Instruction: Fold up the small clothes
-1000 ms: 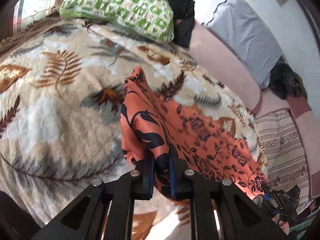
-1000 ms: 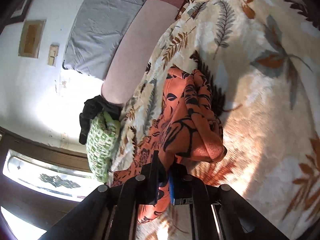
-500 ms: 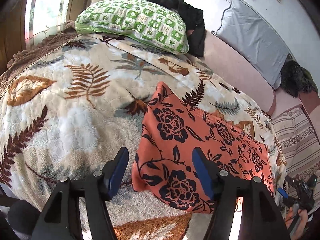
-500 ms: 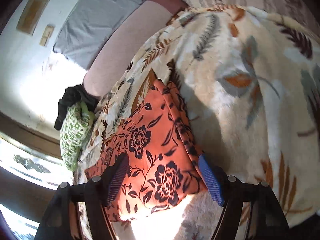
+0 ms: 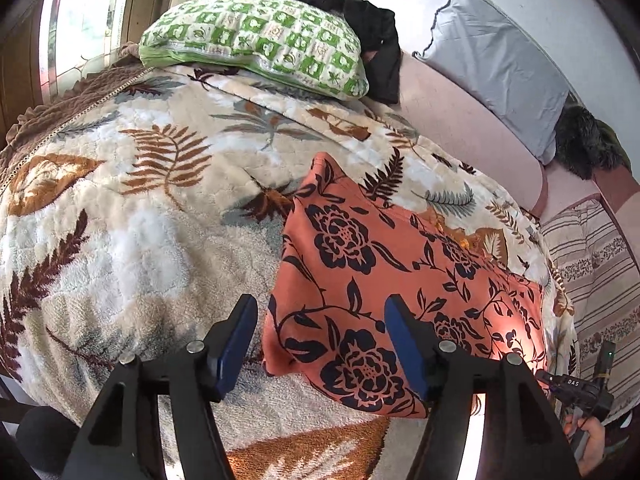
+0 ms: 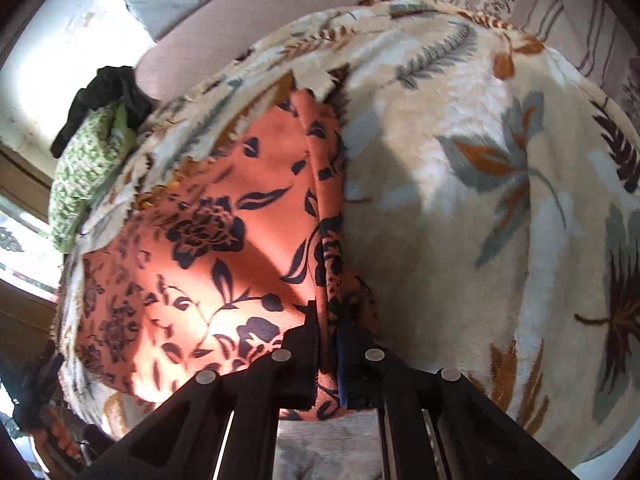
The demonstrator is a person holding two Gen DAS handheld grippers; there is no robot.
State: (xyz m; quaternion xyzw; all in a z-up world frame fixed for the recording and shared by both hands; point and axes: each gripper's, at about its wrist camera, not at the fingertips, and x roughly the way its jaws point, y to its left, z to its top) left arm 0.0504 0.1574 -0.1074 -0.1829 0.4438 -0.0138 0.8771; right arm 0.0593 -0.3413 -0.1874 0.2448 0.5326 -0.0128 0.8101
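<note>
Your orange floral garment [image 5: 384, 280] lies folded flat on the leaf-print blanket [image 5: 120, 220], well short of the green checked pillow [image 5: 256, 40] at the blanket's far end. It looks thin, light and limp, so it should sag and slide unless you take it at a doubled edge or corner. Your right gripper [image 6: 330, 336] has just closed and now pinches the layered side fold. Your left gripper [image 5: 320, 344] hangs spread apart over the near corner, clamping nothing.

A bed covered by a fluffy cream blanket [image 5: 132, 216] printed with brown and grey leaves fills the room. A green checked pillow [image 5: 260, 40] lies near a bright window [image 5: 76, 20]. A grey pillow [image 5: 500, 64] leans against the white wall [image 5: 568, 12].
</note>
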